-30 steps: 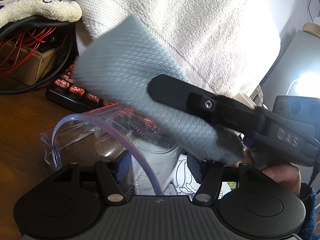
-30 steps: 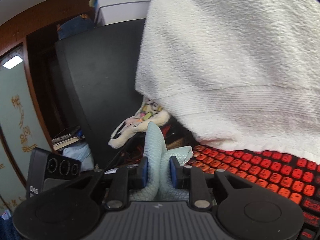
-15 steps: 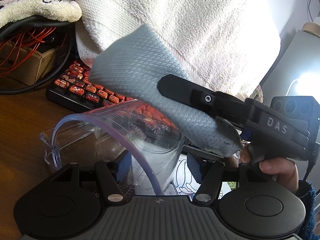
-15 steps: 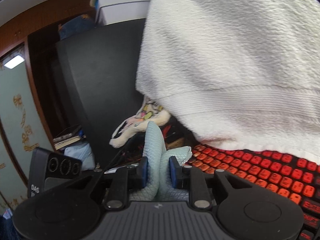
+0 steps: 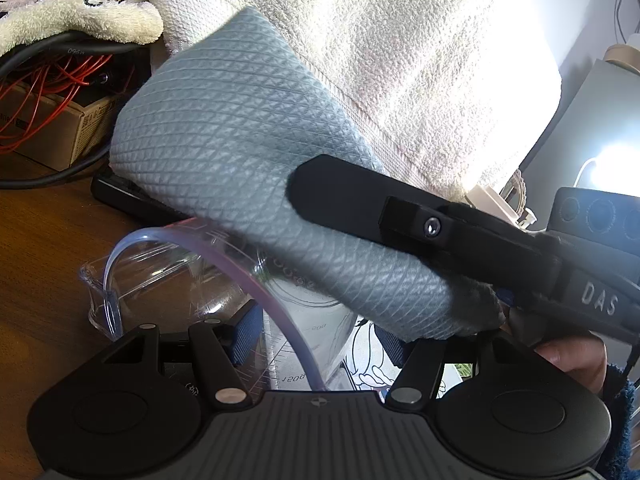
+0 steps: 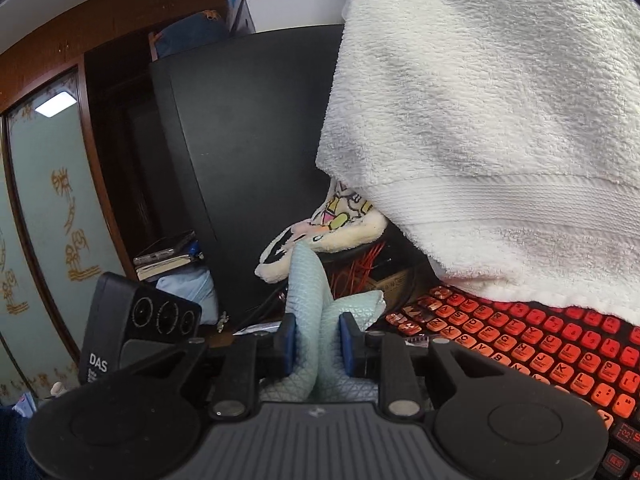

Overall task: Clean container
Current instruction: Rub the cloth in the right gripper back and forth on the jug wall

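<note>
A clear plastic measuring container point(image 5: 192, 280) with printed scale marks stands tilted on the wooden table. My left gripper point(image 5: 316, 340) is shut on its near wall, a blue pad on each side. A grey-blue waffle cloth point(image 5: 240, 152) lies bunched over the container's mouth and far rim. One of the right gripper's black fingers point(image 5: 360, 200) presses along the top of the cloth. In the right wrist view my right gripper point(image 6: 318, 344) is shut on the folded cloth point(image 6: 312, 292), which sticks up between its pads.
A big white towel point(image 5: 400, 60) hangs just behind the container over a keyboard with red keys point(image 6: 540, 344). A cardboard box with red wires point(image 5: 52, 120) and a cartoon-print towel point(image 5: 60, 12) sit at the left. A person's hand point(image 5: 572, 356) grips the right gripper.
The cloth and the right gripper's finger slid slightly right, then back left and lower over the container's rim. The container and the left gripper stayed still.
</note>
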Demonstrator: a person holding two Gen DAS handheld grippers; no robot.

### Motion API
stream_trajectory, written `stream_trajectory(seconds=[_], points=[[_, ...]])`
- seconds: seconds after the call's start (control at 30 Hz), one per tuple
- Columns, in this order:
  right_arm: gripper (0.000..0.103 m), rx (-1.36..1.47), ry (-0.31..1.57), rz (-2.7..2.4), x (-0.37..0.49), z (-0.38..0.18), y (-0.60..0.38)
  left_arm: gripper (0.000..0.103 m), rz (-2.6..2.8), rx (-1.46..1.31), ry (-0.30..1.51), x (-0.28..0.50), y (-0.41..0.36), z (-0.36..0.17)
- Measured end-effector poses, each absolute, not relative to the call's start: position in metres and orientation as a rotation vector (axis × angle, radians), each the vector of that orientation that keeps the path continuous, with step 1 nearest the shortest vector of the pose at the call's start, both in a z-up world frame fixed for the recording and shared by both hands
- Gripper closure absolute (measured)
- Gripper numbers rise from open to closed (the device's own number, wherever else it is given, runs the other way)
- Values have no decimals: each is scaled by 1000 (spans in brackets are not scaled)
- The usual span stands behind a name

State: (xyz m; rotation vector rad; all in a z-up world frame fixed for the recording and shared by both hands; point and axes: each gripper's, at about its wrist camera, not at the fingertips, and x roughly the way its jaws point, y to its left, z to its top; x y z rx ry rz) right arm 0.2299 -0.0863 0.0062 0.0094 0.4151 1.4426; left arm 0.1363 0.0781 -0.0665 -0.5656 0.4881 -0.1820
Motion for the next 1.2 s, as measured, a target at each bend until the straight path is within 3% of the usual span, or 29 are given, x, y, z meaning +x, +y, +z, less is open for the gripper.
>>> stream_trajectory(seconds=[1.2], points=[[82, 119, 448, 1285, 258, 3, -106, 42, -182, -565, 488, 137, 77, -62]])
